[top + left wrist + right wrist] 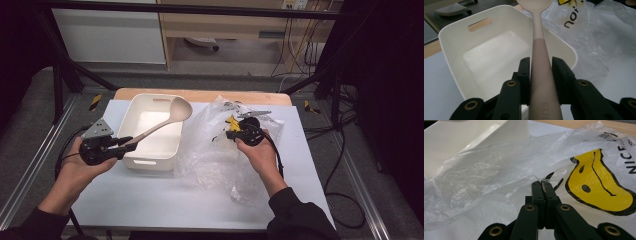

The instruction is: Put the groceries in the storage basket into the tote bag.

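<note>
A pale spoon (170,117) with a beige handle is tilted up over a white plastic bin (150,164), its bowl above the bin's far right corner. My left gripper (131,142) is shut on the handle. In the left gripper view the two jaws clamp the spoon's handle (539,50) above the bin (456,42). To the right lies a clear plastic bag (210,160) with a yellow face print. My right gripper (231,134) is shut on the bag's film; in the right gripper view its tips (543,183) pinch a fold of the bag (499,162).
The bin stands on a white table (150,200) whose wooden far edge (200,95) shows behind it. Black frame bars and cables run along both sides. The bag (599,37) lies against the bin's right wall (461,140).
</note>
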Available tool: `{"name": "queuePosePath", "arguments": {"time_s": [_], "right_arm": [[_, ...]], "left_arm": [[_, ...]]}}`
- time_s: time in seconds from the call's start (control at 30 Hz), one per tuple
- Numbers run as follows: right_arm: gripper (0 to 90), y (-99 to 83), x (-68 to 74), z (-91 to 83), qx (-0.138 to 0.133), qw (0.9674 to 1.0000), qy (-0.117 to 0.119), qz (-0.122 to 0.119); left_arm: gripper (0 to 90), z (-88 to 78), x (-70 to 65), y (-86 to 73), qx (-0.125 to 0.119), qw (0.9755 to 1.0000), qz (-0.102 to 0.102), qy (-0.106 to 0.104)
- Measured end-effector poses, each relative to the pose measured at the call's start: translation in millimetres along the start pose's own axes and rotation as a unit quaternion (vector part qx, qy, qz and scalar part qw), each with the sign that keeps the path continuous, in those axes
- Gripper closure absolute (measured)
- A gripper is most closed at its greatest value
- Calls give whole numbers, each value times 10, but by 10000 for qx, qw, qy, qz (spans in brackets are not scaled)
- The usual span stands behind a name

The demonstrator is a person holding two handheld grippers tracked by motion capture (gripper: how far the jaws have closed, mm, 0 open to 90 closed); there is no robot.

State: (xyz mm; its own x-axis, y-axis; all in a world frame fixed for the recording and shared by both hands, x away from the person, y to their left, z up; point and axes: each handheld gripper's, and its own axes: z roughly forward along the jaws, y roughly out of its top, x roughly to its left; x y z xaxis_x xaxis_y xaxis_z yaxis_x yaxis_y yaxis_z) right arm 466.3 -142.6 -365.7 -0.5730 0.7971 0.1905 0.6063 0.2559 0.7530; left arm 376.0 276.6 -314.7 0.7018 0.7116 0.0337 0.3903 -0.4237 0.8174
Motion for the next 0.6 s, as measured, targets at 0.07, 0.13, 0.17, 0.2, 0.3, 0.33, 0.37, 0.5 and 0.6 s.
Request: {"name": "queuePosePath", "arguments": {"time_s": [0.07, 0.13, 0.17, 0.2, 0.3, 0.33, 0.37, 0.5, 0.6], "right_arm": [[900, 30, 4, -22, -26, 10000, 2, 1], [900, 63, 8, -42, -50, 10000, 8, 15], [900, 78, 11, -50, -38, 10000, 8, 13], [900, 90, 10, -52, -52, 10000, 27, 3], [900, 117, 18, -54, -13, 10000, 31, -8], [900, 122, 21, -52, -9, 10000, 32, -13], [900, 126, 23, -49, -3, 10000, 32, -15], [900, 133, 8, -30, 35, 10000, 32, 11], [900, 135, 7, -21, 57, 10000, 42, 14]], "left_arm": [[692, -8, -49, 1, 11, 10000, 45, -68], [692, -18, -91, 0, 26, 9999, 79, -133], [692, -26, -111, 0, 35, 9998, 106, -160], [692, -35, -132, 1, 47, 9997, 128, -178], [692, -70, -189, -4, 61, 9995, 168, -279], [692, -82, -206, -9, 60, 9993, 172, -324], [692, -92, -223, -14, 64, 9991, 178, -369], [692, -118, -315, -28, 129, 9985, 289, -447], [692, -147, -379, -31, 128, 9980, 336, -514]]}}
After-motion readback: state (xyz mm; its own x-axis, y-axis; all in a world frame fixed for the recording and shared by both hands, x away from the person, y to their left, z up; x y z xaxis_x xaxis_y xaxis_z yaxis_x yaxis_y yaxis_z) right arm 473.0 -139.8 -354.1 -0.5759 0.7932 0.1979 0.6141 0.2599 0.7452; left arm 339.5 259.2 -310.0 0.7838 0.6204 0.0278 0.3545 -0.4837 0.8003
